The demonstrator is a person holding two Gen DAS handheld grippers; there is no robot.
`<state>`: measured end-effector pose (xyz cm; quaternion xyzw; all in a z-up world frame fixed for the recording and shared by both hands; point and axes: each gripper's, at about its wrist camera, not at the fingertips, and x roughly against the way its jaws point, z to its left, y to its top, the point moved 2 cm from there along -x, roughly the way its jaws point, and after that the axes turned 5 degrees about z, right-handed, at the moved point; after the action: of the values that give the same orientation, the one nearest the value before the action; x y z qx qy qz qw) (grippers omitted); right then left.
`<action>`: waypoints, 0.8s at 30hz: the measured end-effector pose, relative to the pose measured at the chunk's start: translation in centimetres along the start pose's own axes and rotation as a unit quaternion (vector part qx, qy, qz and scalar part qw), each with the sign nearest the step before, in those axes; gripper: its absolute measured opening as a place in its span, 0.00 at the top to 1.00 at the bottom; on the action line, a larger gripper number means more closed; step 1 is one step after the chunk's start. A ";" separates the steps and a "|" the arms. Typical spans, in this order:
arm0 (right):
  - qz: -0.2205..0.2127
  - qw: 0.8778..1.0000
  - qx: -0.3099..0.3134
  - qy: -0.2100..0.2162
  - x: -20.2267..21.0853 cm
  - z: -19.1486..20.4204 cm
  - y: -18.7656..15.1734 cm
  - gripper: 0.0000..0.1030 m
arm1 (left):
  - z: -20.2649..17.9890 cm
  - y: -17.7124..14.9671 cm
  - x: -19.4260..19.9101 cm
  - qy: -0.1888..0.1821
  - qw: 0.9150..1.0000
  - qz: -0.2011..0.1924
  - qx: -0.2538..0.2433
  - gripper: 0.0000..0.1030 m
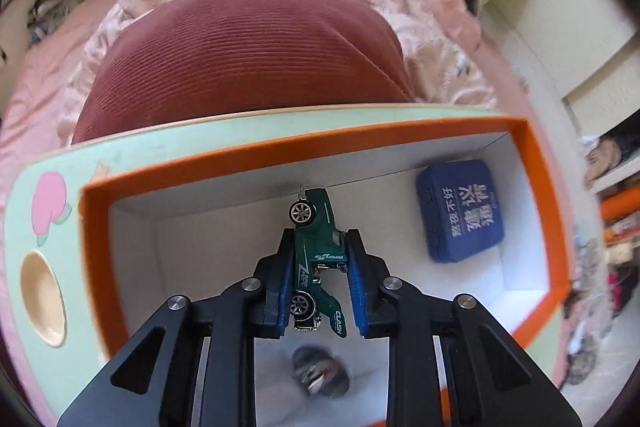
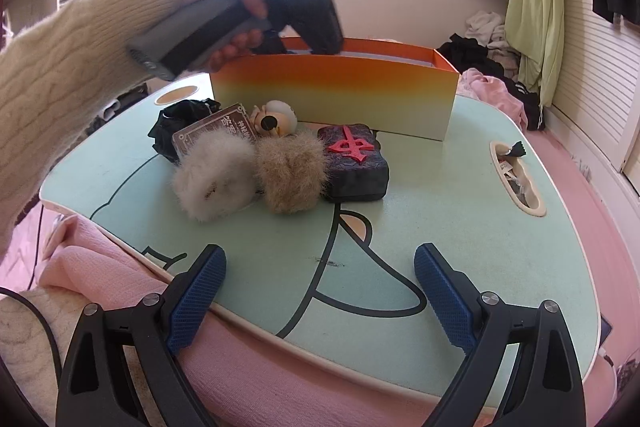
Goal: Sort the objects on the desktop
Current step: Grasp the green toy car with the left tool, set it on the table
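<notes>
Lap table: mint-green top with a cartoon outline, rounded corners and a cream rim; smooth and hard, with a round cup recess and a long slot. It stands over pink bedding, probably to give a flat surface for sorting on a bed.
Orange box: rectangular card box with plain white inner walls; seen from the right wrist, its outer face fades from orange to pale yellow. It stands at the far side of the table and looks like the place where sorted things go.
Blue tin: flat, rounded-corner case with white lettering, lying on the box floor near a corner, apparently already sorted.
Mahjong-tile cushion: dark, bumpy block with a raised red character, on the table in front of the box.
Fur scrunchies: one whitish, one tan, long-haired and soft, touching each other.
Left gripper: aimed steeply down into the box, jaws nearly closed, blue ribbed pads pinching the toy across its body.
Green toy car: glossy die-cast with chrome wheels, held nose-up above the box floor, not yet set down.
Right gripper: jaws wide apart, holding nothing, hovering low over the near edge of the table, seemingly waiting.
</notes>
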<state>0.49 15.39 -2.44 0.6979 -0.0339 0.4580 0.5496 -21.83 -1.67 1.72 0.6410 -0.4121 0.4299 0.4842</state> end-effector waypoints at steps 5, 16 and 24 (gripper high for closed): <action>0.000 1.000 0.000 0.000 -0.1 0.0 0.0 0.08 | 0.4 -4.4 7.1 -0.071 0.992 -0.100 -0.037 0.76; 0.000 1.000 0.001 0.000 -0.1 0.1 -0.1 0.07 | 1.2 -13.4 7.3 -0.079 0.985 -0.134 -0.080 0.73; 0.001 1.000 0.001 0.000 -0.1 0.1 -0.1 0.06 | 1.7 -18.5 11.2 -0.053 0.967 -0.236 -0.085 0.28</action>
<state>0.53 15.32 -2.54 0.6983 -0.0341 0.4582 0.5489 -0.88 -1.06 7.18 0.6986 -0.3094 0.2324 0.6018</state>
